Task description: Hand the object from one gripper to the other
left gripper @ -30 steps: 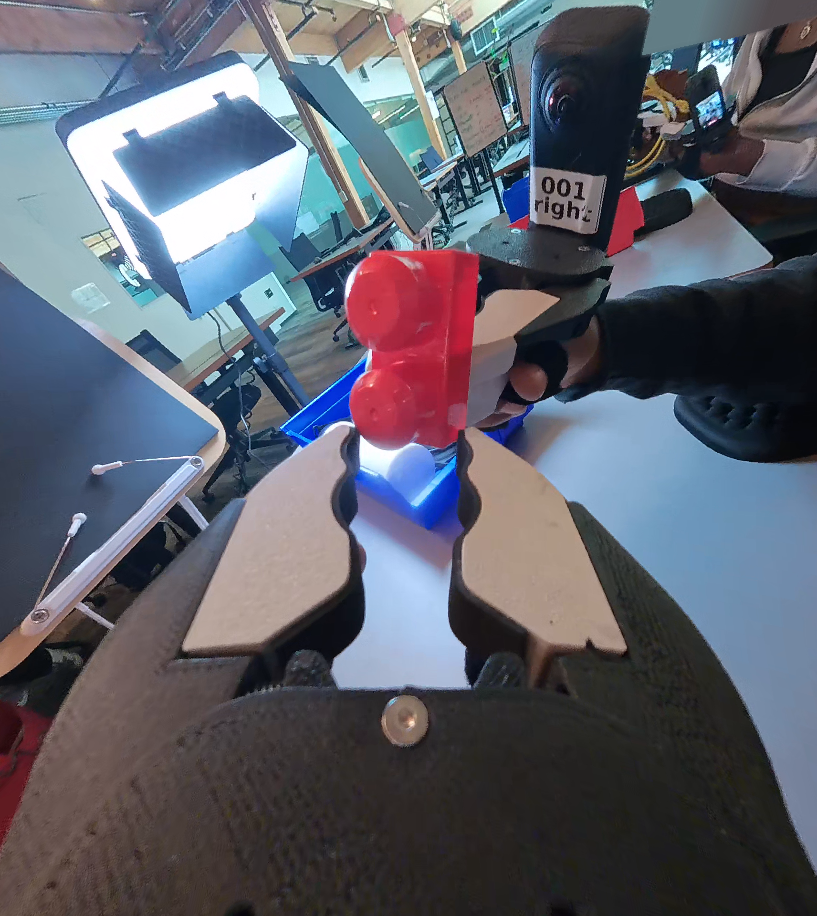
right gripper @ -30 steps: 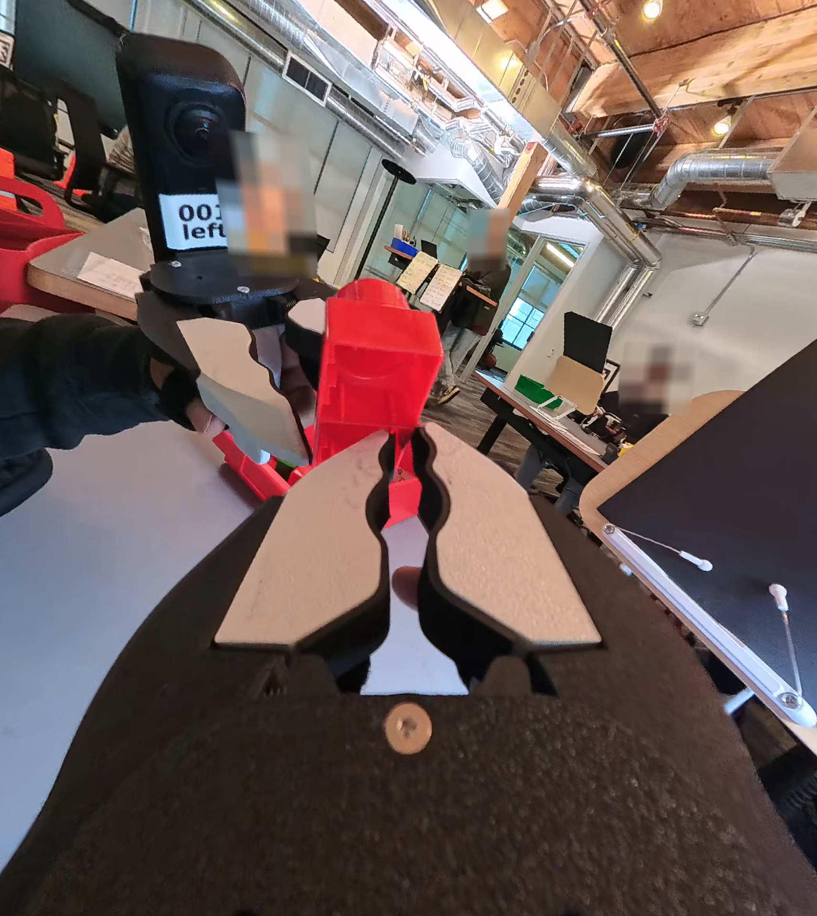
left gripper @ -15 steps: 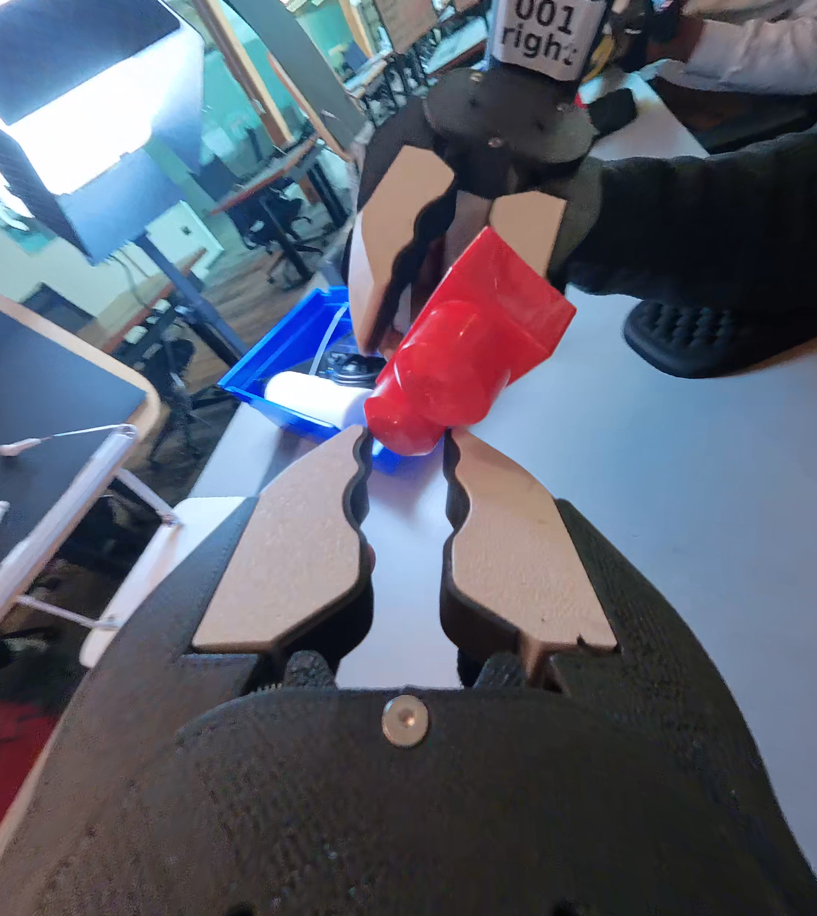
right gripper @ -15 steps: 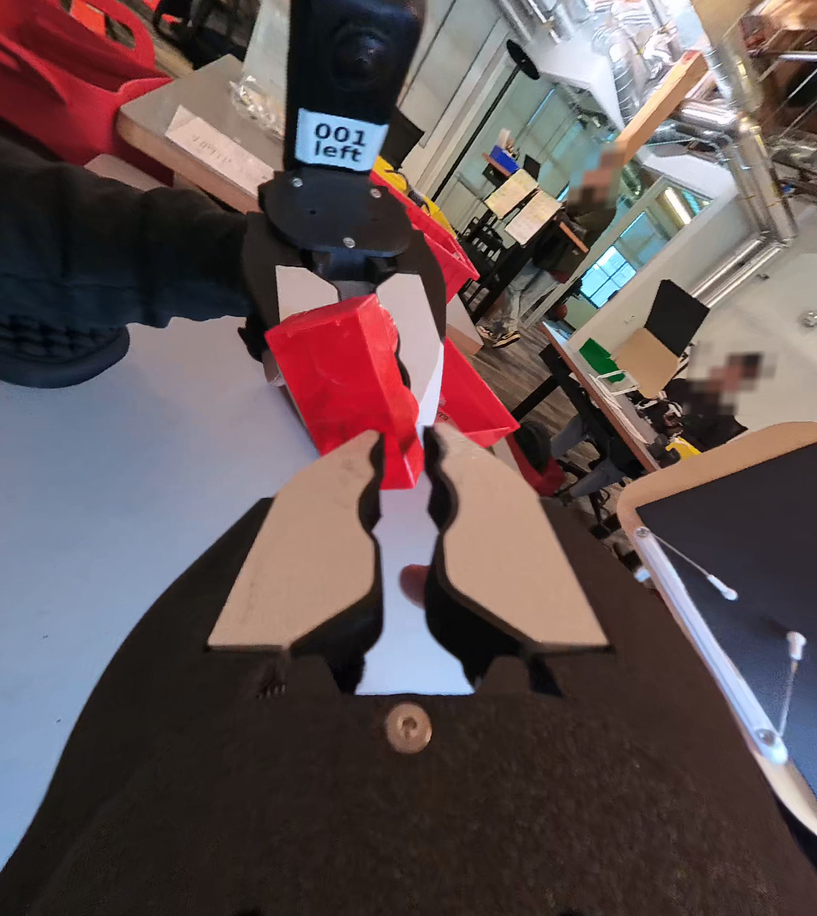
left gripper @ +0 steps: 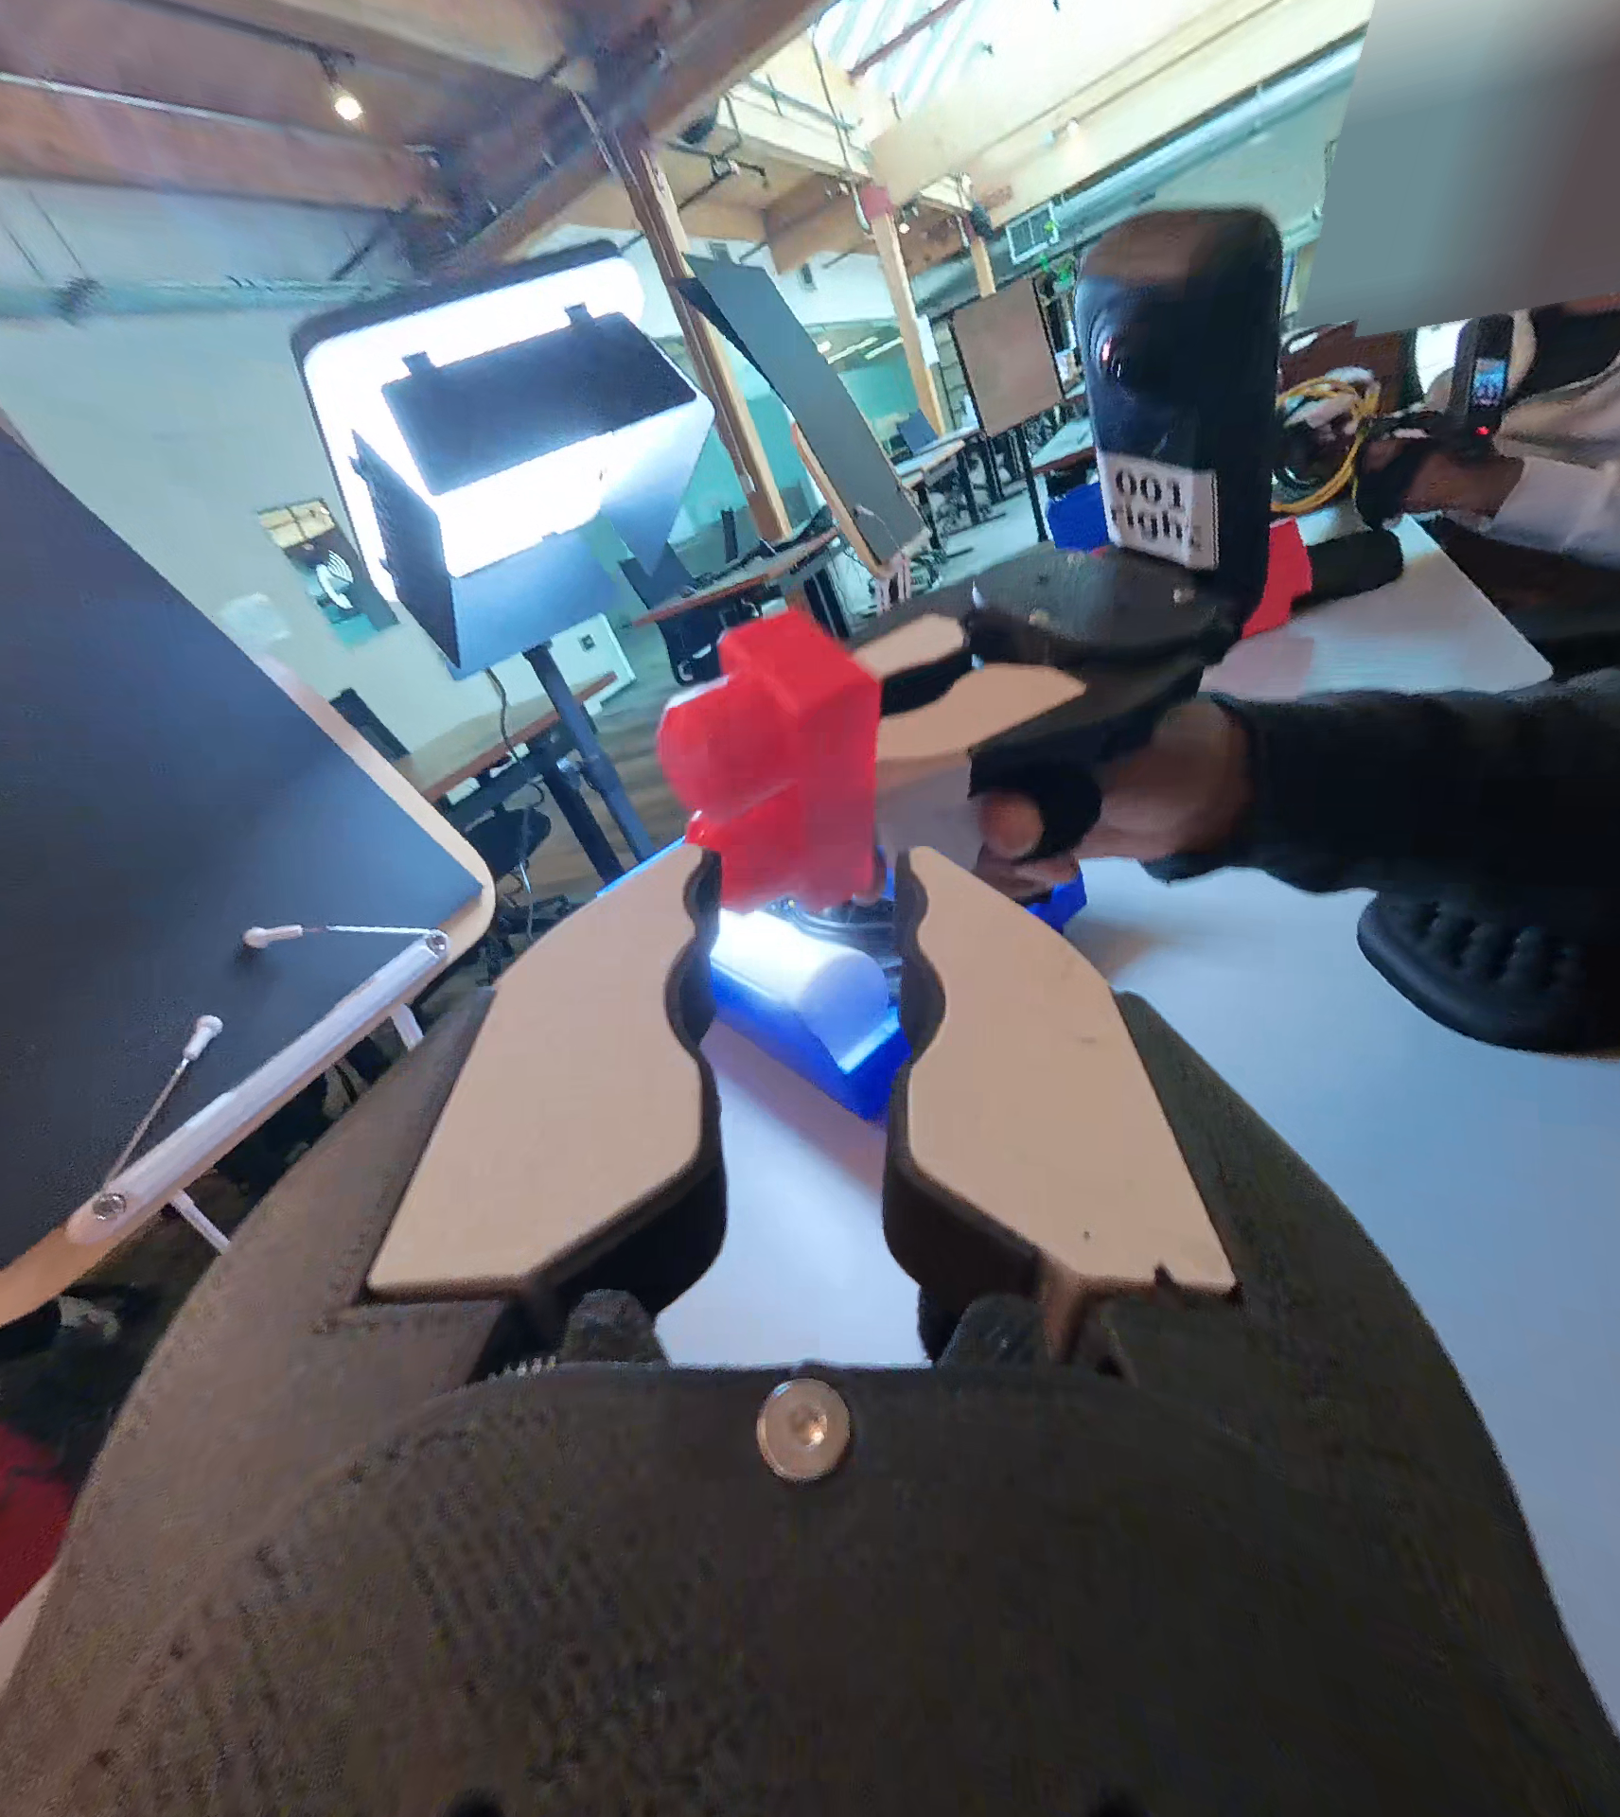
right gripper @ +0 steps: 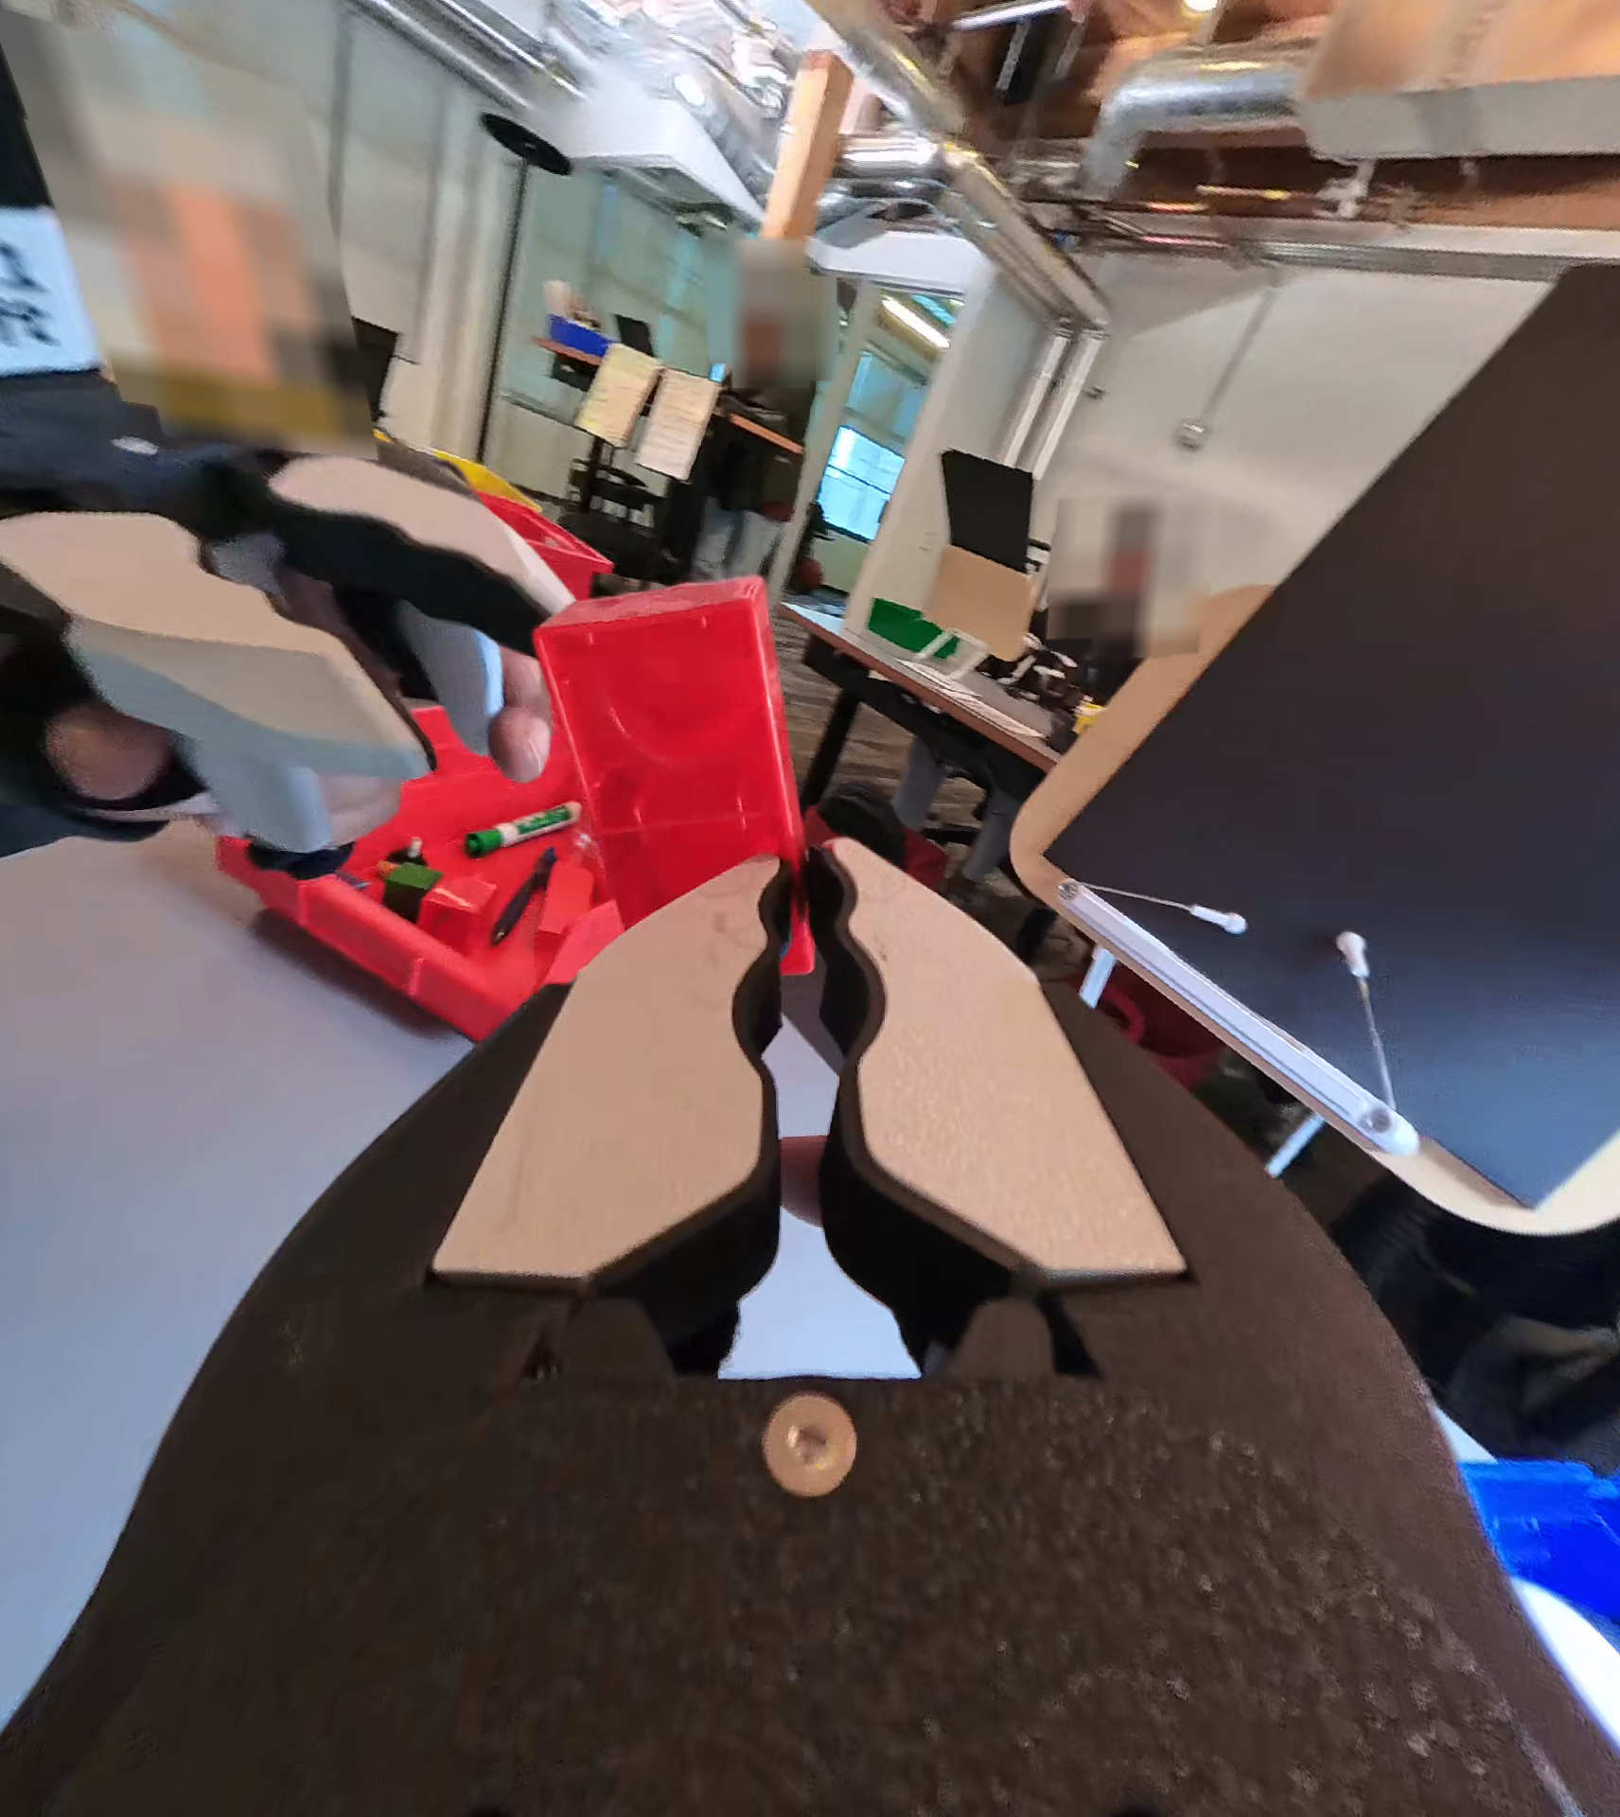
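A red two-stud toy block [left gripper: 777,767] hangs in the air above the white table [left gripper: 1376,1229]. My right gripper [right gripper: 794,865] is shut on the block's lower edge [right gripper: 678,737]. In the left wrist view it reaches in from the right [left gripper: 870,703]. My left gripper [left gripper: 798,865] is open, its tips just short of the block's bottom end. In the right wrist view the left gripper [right gripper: 496,678] sits to the left of the block, jaws spread, with one fingertip [right gripper: 550,590] close to the block's top corner.
A blue bin [left gripper: 845,1072] with a white roll [left gripper: 816,968] stands under the block. A red bin [right gripper: 373,934] holds a green marker and small parts. A black board [left gripper: 98,787] flanks the table's far side. A black pad [left gripper: 1514,973] lies at right. One gripper's finger ends stand about 6 centimetres off the other's.
My left gripper, which pinched the block's stud end half a second ago, has opened and let go. The block has swung back upright in my right gripper.
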`<state>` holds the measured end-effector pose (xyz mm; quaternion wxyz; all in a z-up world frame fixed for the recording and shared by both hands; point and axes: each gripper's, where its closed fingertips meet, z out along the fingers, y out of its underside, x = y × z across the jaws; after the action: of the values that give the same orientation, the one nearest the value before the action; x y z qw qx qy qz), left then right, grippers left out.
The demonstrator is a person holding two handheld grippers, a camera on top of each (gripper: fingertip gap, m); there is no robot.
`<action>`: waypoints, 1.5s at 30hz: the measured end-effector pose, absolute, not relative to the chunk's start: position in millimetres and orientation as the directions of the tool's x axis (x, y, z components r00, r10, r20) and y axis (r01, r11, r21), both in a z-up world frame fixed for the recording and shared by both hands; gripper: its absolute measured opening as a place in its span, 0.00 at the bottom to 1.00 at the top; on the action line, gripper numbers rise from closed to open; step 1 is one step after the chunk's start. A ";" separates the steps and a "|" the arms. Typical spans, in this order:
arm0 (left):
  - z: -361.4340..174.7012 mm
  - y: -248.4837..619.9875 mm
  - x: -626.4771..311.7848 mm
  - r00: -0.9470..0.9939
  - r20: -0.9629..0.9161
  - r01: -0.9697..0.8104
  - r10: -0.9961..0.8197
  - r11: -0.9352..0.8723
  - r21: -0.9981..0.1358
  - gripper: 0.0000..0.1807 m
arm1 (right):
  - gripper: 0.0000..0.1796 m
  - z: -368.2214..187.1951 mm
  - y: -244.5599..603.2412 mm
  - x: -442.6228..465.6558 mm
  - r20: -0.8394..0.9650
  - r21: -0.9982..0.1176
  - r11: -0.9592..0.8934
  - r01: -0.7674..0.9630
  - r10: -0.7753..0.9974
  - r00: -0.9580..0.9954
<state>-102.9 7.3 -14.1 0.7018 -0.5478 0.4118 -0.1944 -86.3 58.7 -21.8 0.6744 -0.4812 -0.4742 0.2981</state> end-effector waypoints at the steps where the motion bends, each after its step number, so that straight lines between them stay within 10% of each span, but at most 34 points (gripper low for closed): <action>1: -11.3 7.0 -100.5 0.599 -0.370 -0.180 -0.710 0.330 -0.927 0.20 | 0.02 -24.0 57.6 -90.1 0.362 -0.928 0.367 0.065 0.846 0.391; 18: -2.5 25.8 -112.1 0.775 -0.369 -0.187 -0.512 0.372 -0.909 0.00 | 0.01 -9.6 39.3 -93.5 0.558 -0.772 0.624 0.125 0.570 0.603; 39: -8.4 24.7 -96.0 0.766 -0.254 -0.100 -0.591 0.280 -0.955 0.13 | 0.02 -15.4 46.8 -93.2 0.583 -0.737 0.649 0.191 0.467 0.665; 45: -20.3 33.9 -104.1 0.762 -0.382 -0.247 -0.523 0.311 -0.918 0.12 | 0.09 -34.9 47.4 -106.0 0.529 -0.832 0.545 0.107 0.721 0.446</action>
<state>-104.1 33.9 -20.3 0.7381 -0.5797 0.3323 -0.0934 -106.0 47.4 -34.9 0.7344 -0.4288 -0.4827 0.2094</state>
